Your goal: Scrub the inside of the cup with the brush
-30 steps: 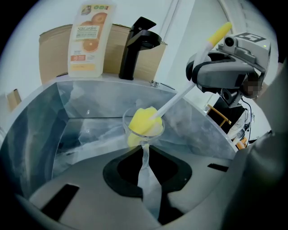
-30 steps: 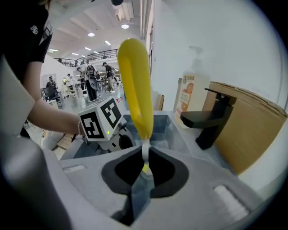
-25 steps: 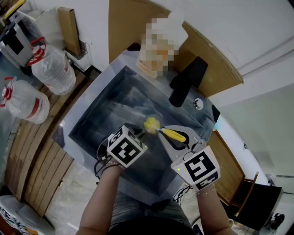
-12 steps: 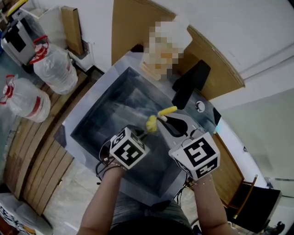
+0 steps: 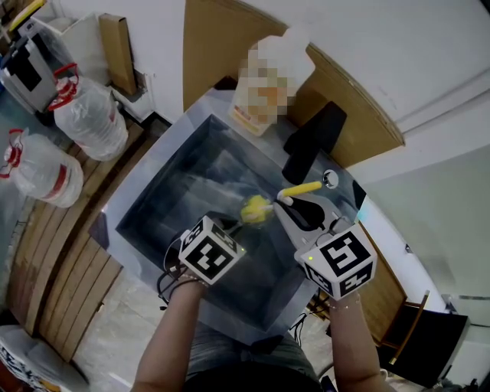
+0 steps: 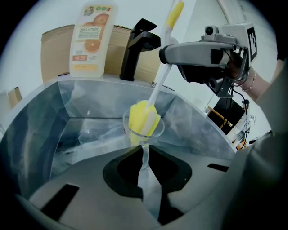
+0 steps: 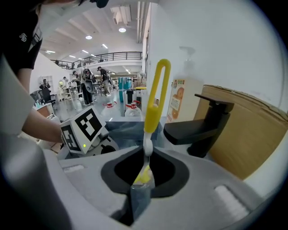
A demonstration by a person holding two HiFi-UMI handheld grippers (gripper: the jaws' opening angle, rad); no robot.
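Note:
Over the steel sink (image 5: pixel 145 200), my left gripper (image 5: pixel 233 223) is shut on a clear cup (image 6: pixel 144 131), gripped by the thin part under its bowl. The brush's yellow sponge head (image 6: pixel 143 117) sits inside the cup, also seen from the head view (image 5: pixel 255 208). Its white shaft rises to the yellow handle (image 6: pixel 174 11) (image 5: pixel 302 188). My right gripper (image 5: pixel 285 201) grips the shaft just below the handle (image 7: pixel 155 96). The right jaws (image 7: pixel 144 179) are opening slightly with the shaft still pinched between them.
A black faucet (image 5: pixel 310 138) stands at the sink's far right rim, beside a soap bottle (image 6: pixel 92 38) with an orange label. Two large water jugs (image 5: pixel 86 115) stand on the floor at left. A wooden panel (image 7: pixel 245 134) backs the sink.
The right gripper has swung the brush handle from low right of the cup up toward the faucet. The sponge head has stayed at the cup. The left gripper has hardly moved.

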